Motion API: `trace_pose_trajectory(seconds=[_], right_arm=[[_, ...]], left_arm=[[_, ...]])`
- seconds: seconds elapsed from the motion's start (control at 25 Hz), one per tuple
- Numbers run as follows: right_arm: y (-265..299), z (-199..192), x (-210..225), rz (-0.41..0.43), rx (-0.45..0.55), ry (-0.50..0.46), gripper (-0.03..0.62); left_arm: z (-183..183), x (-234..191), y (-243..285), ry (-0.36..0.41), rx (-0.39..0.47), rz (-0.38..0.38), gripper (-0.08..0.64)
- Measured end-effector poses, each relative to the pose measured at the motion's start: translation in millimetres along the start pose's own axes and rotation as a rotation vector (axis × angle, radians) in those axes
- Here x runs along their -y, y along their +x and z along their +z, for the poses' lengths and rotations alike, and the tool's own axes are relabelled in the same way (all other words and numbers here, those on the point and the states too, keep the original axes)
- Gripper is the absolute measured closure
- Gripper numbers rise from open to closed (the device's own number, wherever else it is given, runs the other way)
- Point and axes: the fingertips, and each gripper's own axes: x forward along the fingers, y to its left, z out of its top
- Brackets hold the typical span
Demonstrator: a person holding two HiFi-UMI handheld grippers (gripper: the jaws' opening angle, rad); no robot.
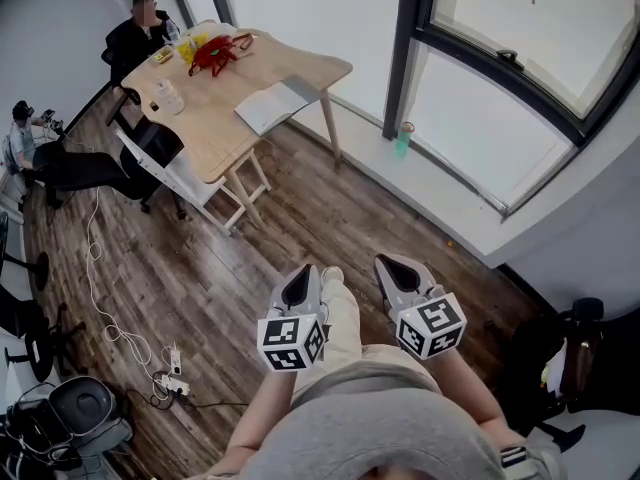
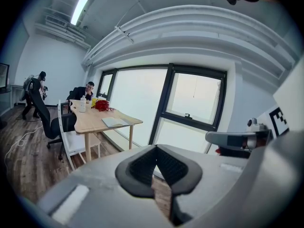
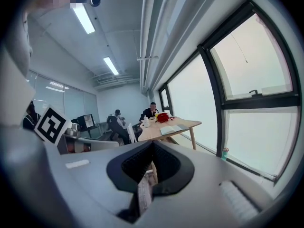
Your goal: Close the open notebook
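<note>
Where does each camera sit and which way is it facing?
Head view: on the person's head, looking steeply down at the brown plank floor; shows the left tool, right tool, grey top and legs.
Left gripper view: on the left tool, looking along its closed jaws toward the light wooden table; the right tool shows at right.
Right gripper view: on the right tool, facing the same table; the left tool's marker cube shows at left.
Shared: all three show the open white notebook on that table.
</note>
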Motion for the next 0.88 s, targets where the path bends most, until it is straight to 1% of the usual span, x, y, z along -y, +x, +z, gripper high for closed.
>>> trace_pose_trajectory(seconds=[0.12, 0.4, 0.64, 0.88], right_arm=[[5, 3, 11, -0.014, 0.002, 0.014, 0.592], [29, 14, 41, -0.03, -0.001, 0.001, 0.592], [70, 31, 66, -0.032, 0.003, 0.0, 0.592], [125, 56, 85, -0.021, 0.0, -0.028, 0.592]], left_arm=[[6, -1, 13, 0.002, -0.001, -0.01, 0.555], [21, -4, 57, -0.002, 0.001, -0.03, 0.555], [32, -17, 97, 0.001, -0.023, -0.048, 0.555], [61, -48, 142, 0.002, -0.021, -0.043, 0.555]])
